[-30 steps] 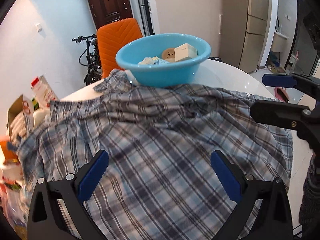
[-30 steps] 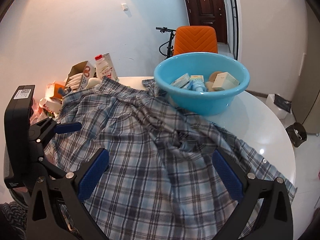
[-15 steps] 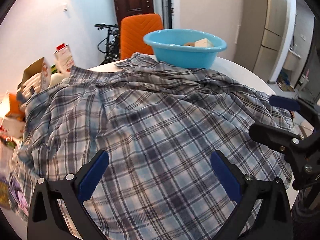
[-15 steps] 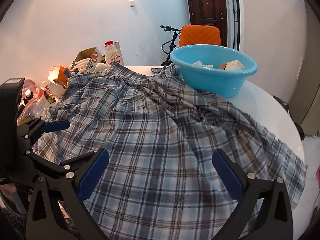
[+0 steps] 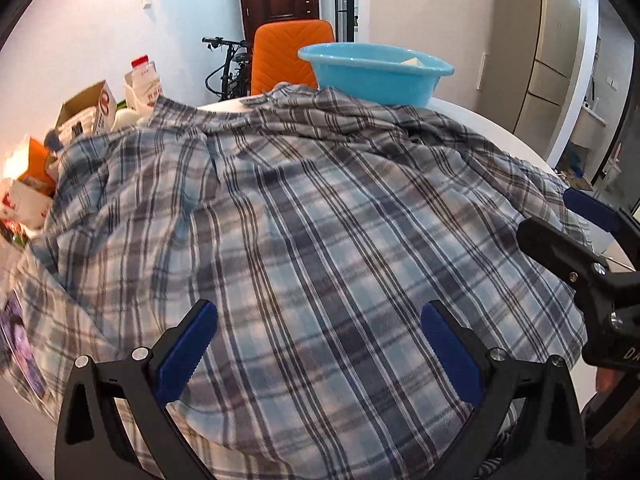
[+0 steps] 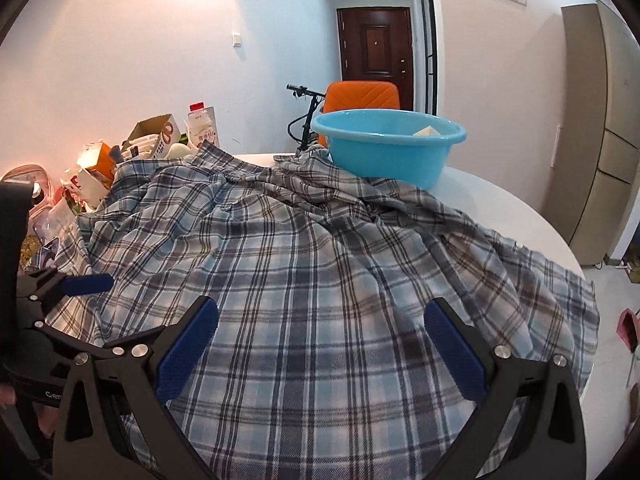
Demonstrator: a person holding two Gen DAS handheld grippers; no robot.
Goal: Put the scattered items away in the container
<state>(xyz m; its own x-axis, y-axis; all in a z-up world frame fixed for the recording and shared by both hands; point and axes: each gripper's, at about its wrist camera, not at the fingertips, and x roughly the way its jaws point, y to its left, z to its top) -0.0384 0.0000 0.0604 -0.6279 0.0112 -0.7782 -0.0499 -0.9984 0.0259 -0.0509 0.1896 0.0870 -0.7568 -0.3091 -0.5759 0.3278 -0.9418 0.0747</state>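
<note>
A blue plaid shirt [image 5: 312,216] [image 6: 320,264] lies spread over most of the round white table [image 6: 492,204]. At the table's far side stands a light blue basin [image 5: 376,74] [image 6: 386,148]; a pale box corner [image 6: 425,131] shows above its rim, and the other contents are hidden. My left gripper [image 5: 318,344] hangs open low over the shirt's near edge, holding nothing. My right gripper [image 6: 320,344] is likewise open and empty over the near part of the shirt. The right gripper [image 5: 576,236] also shows at the right edge of the left wrist view, the left one [image 6: 60,296] at the left edge of the right wrist view.
Cartons, a milk carton [image 6: 203,130] and bags [image 5: 28,184] are piled at the table's left side, partly under the shirt. An orange chair [image 5: 294,54] and a bicycle [image 5: 228,68] stand behind the table. A tall cabinet [image 6: 604,128] is on the right.
Both grippers have drawn back from the basin and dropped lower toward the near edge of the shirt; the basin now looks smaller and its contents are mostly hidden behind the rim.
</note>
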